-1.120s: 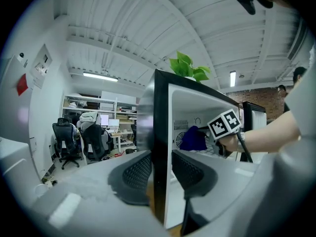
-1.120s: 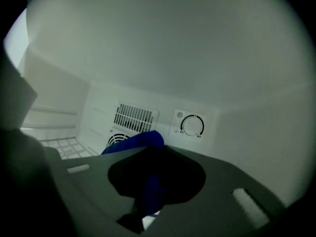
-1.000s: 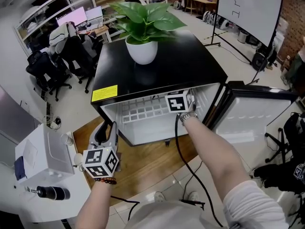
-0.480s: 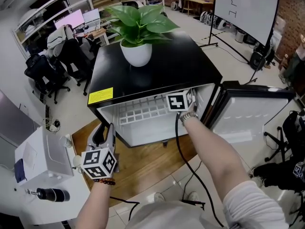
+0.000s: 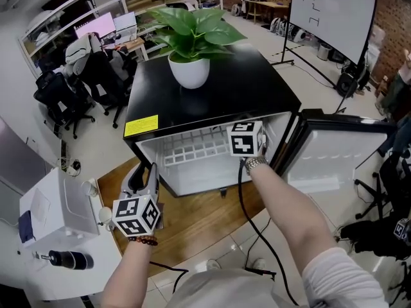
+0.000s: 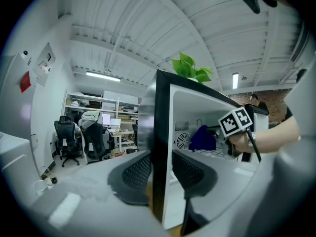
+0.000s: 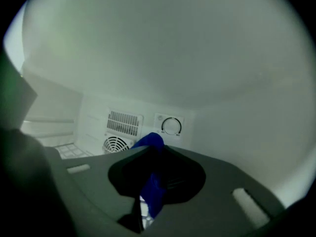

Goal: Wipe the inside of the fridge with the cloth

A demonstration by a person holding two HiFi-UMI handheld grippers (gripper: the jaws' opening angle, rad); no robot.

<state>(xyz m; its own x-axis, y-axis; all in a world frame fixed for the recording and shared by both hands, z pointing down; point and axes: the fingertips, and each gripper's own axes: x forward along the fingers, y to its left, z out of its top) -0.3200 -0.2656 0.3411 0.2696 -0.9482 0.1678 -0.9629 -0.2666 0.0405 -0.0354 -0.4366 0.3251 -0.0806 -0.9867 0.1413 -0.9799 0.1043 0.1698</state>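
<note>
1. The right tongs are clamped on the blue cloth, deep inside the fridge, near its far wall.
2. The left tongs grip the front edge of the fridge's left wall.

Black chairs crowd at ten o'clock, beside desks with lit monitors. A whiteboard stands at one o'clock before a brick wall. Wooden floor lies near centre; strip lights glow on the white ceiling.
</note>
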